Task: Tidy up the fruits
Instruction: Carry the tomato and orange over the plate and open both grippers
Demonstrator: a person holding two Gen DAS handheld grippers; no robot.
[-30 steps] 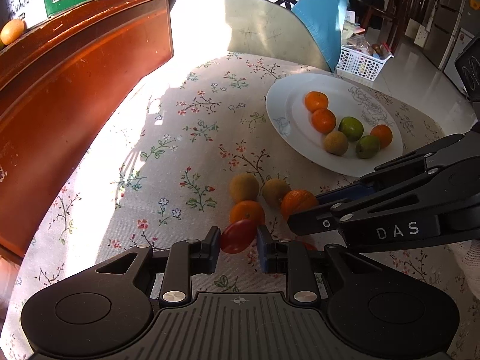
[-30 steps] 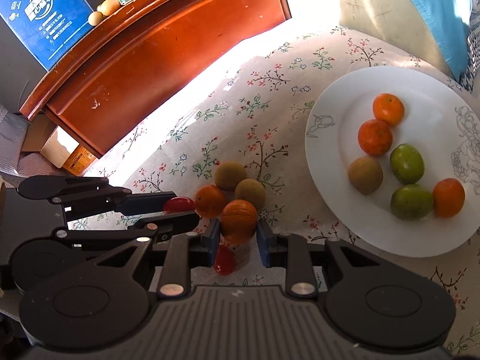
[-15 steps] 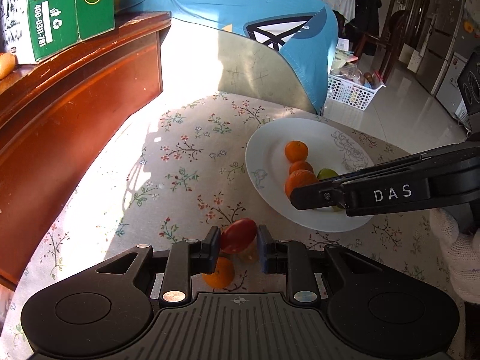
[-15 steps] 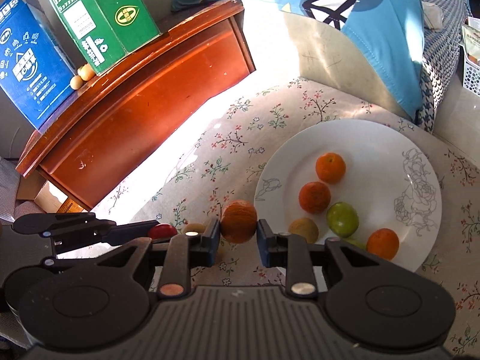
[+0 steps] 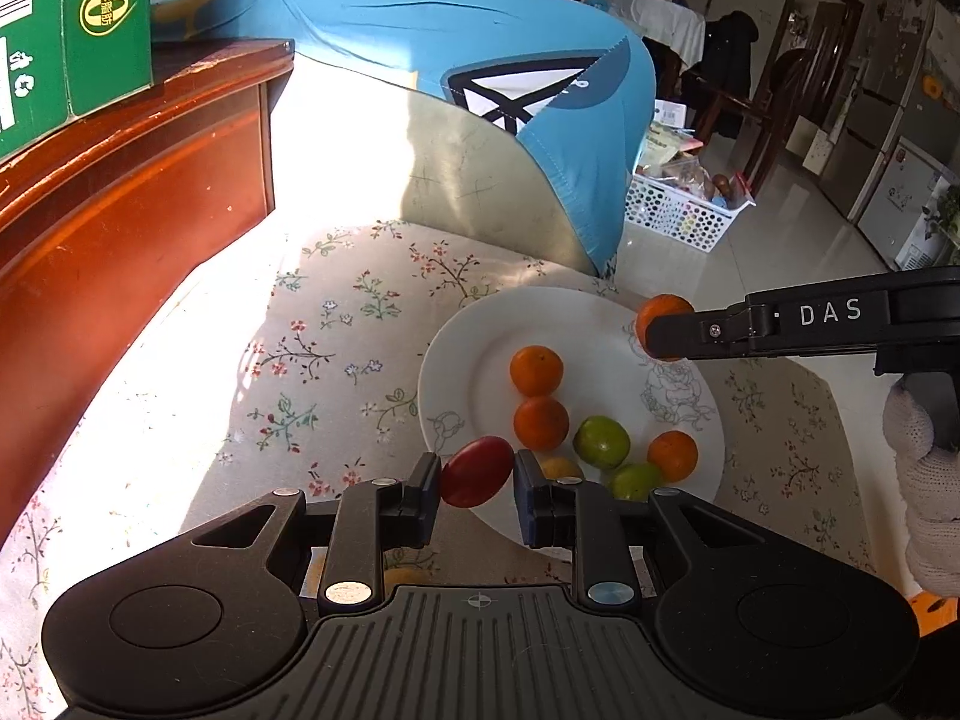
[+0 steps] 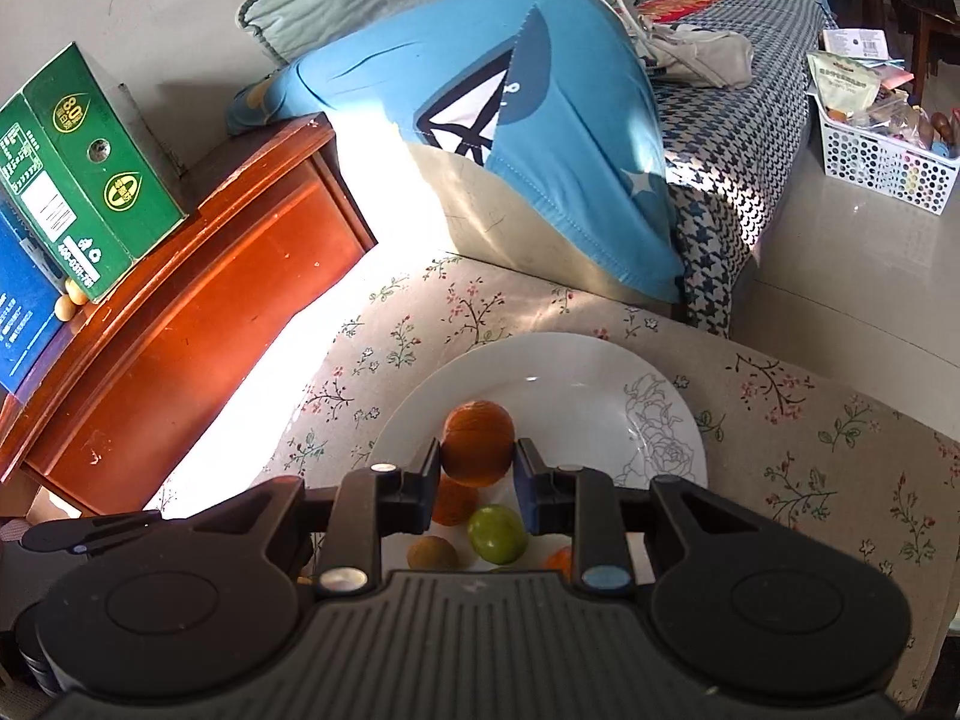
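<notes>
My left gripper (image 5: 477, 473) is shut on a small red tomato (image 5: 477, 471) and holds it above the near left rim of the white plate (image 5: 474, 372). My right gripper (image 6: 477, 461) is shut on an orange (image 6: 478, 443) and holds it above the plate (image 6: 552, 372); the orange also shows in the left wrist view (image 5: 657, 309) over the plate's far right side. The plate holds several oranges (image 5: 536, 369) and green fruits (image 5: 602, 441), and a brown one (image 6: 432, 553).
The plate lies on a flowered tablecloth (image 5: 336, 360). A red-brown wooden cabinet (image 5: 120, 210) with a green carton (image 5: 78, 30) stands at the left. A blue-covered seat (image 5: 540, 120) is behind the table. A white basket (image 5: 684, 210) sits on the floor.
Both grippers have risen and moved toward the plate with their fruits. The right gripper's orange now hangs over the plate's far side; the loose fruits on the cloth have dropped out of sight.
</notes>
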